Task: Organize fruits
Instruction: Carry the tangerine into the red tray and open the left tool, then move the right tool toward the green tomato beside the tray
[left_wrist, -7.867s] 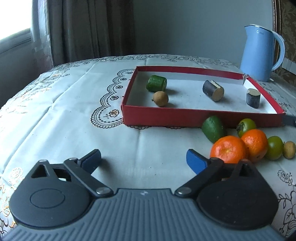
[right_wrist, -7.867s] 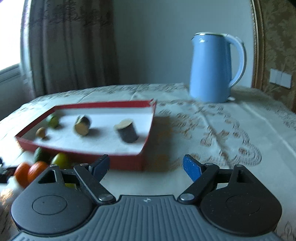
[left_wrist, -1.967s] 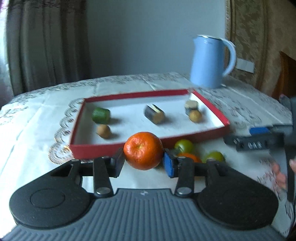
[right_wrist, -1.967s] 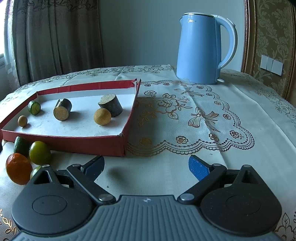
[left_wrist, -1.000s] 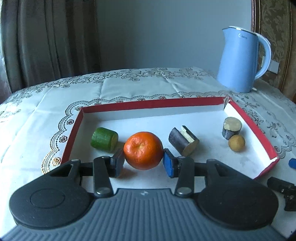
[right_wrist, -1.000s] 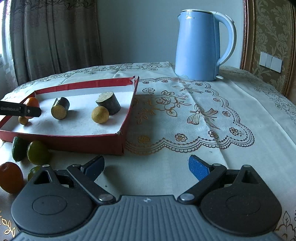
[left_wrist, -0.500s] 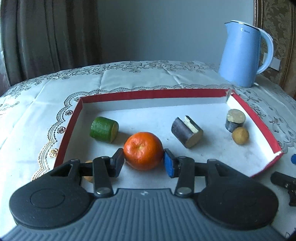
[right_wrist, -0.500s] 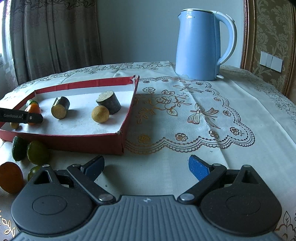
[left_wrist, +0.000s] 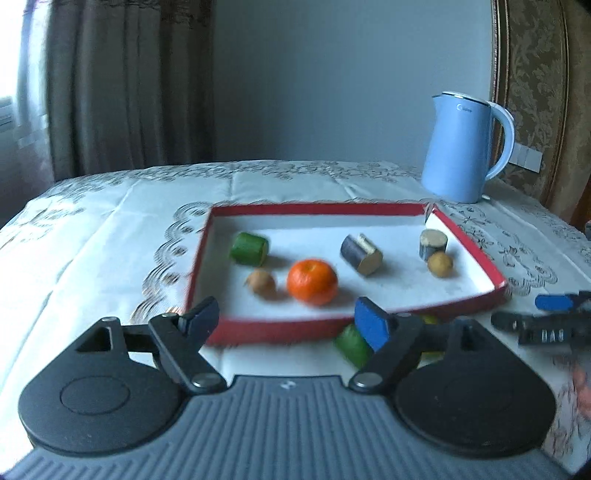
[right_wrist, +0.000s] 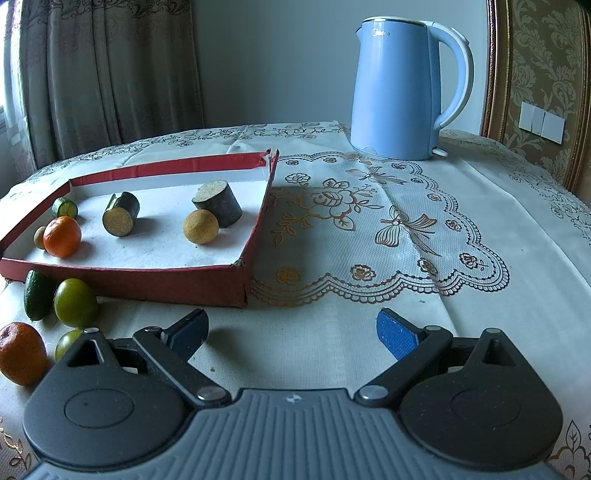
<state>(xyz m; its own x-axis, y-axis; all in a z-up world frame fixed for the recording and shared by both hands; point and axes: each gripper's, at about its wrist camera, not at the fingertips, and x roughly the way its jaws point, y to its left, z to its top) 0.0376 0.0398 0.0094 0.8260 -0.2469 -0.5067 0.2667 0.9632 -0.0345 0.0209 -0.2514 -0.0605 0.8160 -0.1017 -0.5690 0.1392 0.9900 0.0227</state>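
Kettle (right_wrist: 400, 88) behind red tray (right_wrist: 147, 282); cucumber (right_wrist: 37, 295), green fruit (right_wrist: 75, 302) against front wall.

Tray (left_wrist: 461, 236): red-walled, white-floored — set flat on the cloth.
Orange (left_wrist: 312, 281): laid inside the tray, near its front wall (beside a small brown fruit (left_wrist: 261, 282)).
Outside fruits: second orange (right_wrist: 20, 352), green ones — left before the tray.

My table's lace-patterned cloth (right_wrist: 369, 229) carries the red tray (right_wrist: 155, 282), a blue kettle (right_wrist: 399, 88) (far corner), and loose fruit (right_wrist: 75, 302).
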